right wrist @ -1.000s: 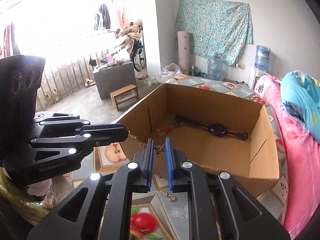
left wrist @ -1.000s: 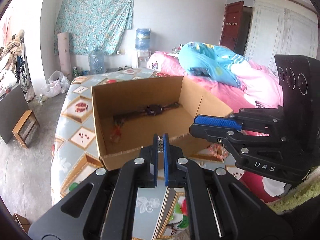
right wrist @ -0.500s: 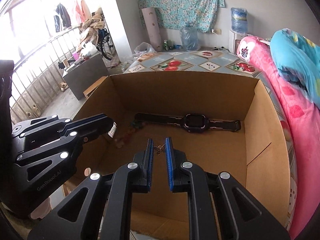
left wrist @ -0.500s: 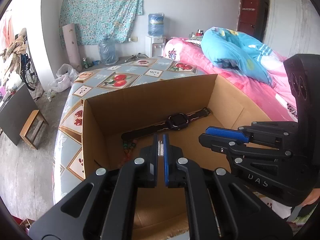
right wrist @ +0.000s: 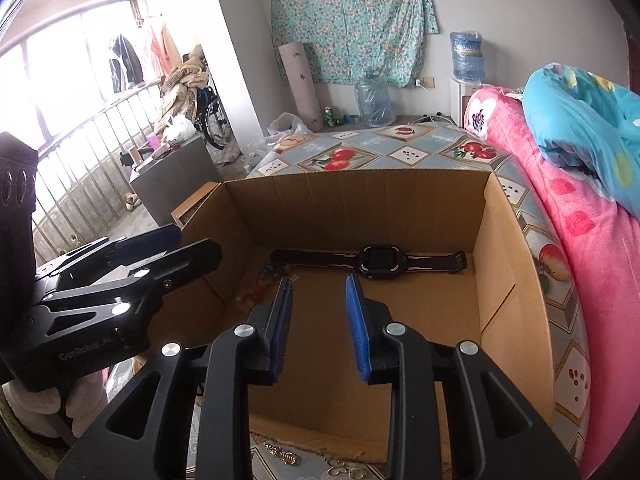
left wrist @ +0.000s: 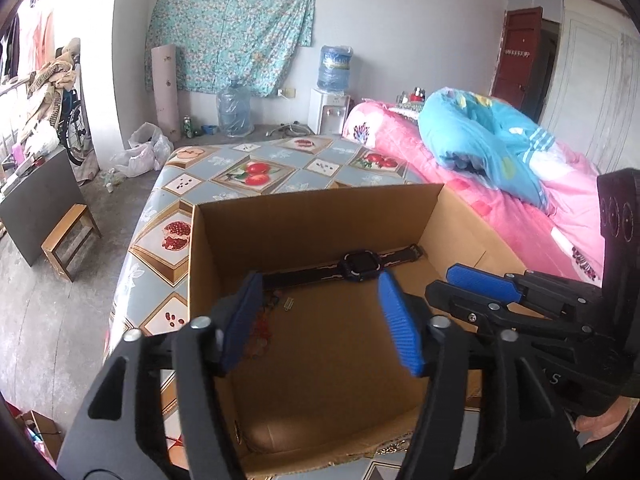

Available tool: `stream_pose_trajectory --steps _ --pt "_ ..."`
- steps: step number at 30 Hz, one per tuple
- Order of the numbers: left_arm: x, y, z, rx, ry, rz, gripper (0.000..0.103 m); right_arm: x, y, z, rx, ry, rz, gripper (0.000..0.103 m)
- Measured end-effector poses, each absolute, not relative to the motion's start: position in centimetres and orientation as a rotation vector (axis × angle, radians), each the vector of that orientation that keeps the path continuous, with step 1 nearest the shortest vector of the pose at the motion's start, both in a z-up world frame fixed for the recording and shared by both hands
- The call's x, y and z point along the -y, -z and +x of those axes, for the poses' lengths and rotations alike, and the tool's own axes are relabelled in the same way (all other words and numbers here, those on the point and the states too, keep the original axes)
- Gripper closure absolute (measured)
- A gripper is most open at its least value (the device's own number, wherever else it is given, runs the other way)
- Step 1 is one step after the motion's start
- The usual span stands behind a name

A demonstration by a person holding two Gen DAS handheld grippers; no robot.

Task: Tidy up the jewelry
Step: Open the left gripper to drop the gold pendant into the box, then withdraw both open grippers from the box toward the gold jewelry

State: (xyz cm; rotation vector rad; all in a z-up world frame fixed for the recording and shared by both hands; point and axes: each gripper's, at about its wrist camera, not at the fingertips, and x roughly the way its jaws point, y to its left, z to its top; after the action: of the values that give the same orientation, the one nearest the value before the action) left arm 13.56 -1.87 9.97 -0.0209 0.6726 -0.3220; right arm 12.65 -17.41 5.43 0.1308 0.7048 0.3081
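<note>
An open cardboard box (left wrist: 304, 216) (right wrist: 360, 196) stands on the patterned table. Inside lie a black wristwatch (left wrist: 360, 269) (right wrist: 378, 260) along the far wall, a red bead bracelet (left wrist: 262, 332) (right wrist: 260, 284) at the left, and a small silver piece (left wrist: 288, 303) (right wrist: 295, 279). My left gripper (left wrist: 320, 320) is open and empty above the box. My right gripper (right wrist: 320, 312) is open and empty above the box, beside the left one (right wrist: 120, 276). Loose jewelry (right wrist: 340, 470) lies on the table in front of the box.
A pink bed (left wrist: 560, 200) with a blue pillow (left wrist: 480, 140) borders the table on the right. The fruit-patterned tablecloth (left wrist: 248, 172) extends behind the box. A wooden stool (left wrist: 68, 236) and a grey cabinet (left wrist: 36, 204) stand on the floor at left.
Both grippers opened over the box. The small silver piece held by the left gripper now lies on the box floor; the butterfly charm is gone from the right gripper.
</note>
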Motion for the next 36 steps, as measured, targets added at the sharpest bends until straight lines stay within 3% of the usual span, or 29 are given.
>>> stream_pose_trajectory --steps 4,8,15,36 --pt "0.5 -11.5 11.2 -0.61 0.35 -0.115 0.018 18.0 -6.7 10.5 -0.634 -0.297 0.115 0.071" --pt "-0.8 -12.1 8.9 -0.594 0.361 -0.187 0.012 19.1 -7.8 8.6 -0.583 -0.272 0.105 0.069" --pt "-3.7 -10.6 4.9 -0.626 0.324 -0.322 0.008 21.0 -8.5 5.5 -0.551 -0.233 0.111 0.068" --pt "-4.8 -4.5 1.4 -0.721 0.322 -0.475 0.008 19.4 -3.0 0.7 -0.731 -0.294 0.125 0.068"
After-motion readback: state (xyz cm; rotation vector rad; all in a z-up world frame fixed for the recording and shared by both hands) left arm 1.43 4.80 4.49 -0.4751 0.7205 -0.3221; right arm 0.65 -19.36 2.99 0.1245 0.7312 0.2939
